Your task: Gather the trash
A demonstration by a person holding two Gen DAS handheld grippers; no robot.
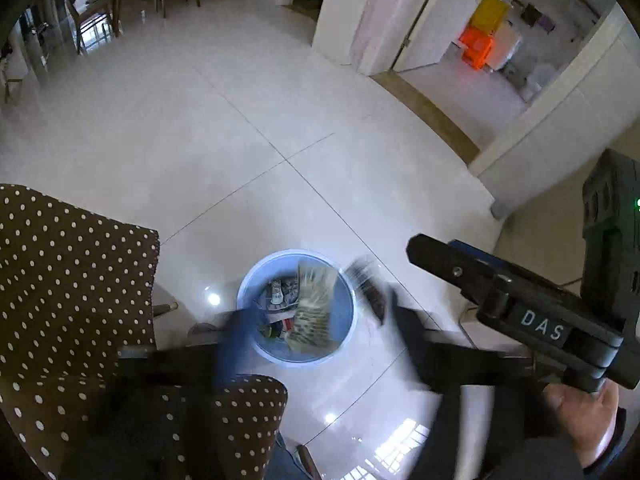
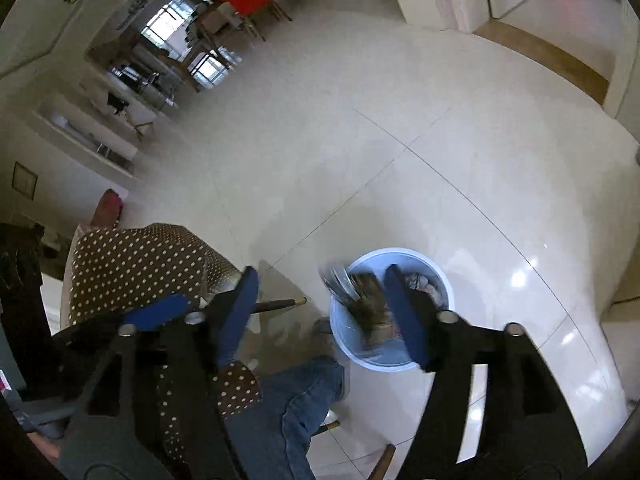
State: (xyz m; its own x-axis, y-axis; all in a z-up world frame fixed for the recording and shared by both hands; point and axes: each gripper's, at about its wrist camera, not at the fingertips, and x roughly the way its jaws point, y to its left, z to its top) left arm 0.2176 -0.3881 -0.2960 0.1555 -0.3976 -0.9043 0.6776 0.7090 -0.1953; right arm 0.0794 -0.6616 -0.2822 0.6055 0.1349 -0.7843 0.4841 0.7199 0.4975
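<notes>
A light blue trash bin (image 1: 344, 320) stands on the white tiled floor below both grippers and holds several wrappers and papers. A blurred patterned wrapper (image 1: 314, 304) is in the air over the bin's mouth. A dark blurred piece (image 1: 366, 284) is at the bin's right rim. My left gripper (image 1: 316, 320) is open above the bin, its fingers blurred. My right gripper (image 2: 320, 300) is open and empty; the bin (image 2: 444, 284) lies under its right finger (image 2: 404, 320), with blurred trash (image 2: 360, 300) falling at the rim. The right gripper also shows in the left wrist view (image 1: 500, 292).
A brown polka-dot tablecloth (image 1: 72, 280) covers a table edge at the left, also seen in the right wrist view (image 2: 136, 264). My jeans leg (image 2: 296, 396) is beside the bin. Chairs and a table (image 1: 120, 4) stand far back. A doorway (image 1: 472, 60) opens at the right.
</notes>
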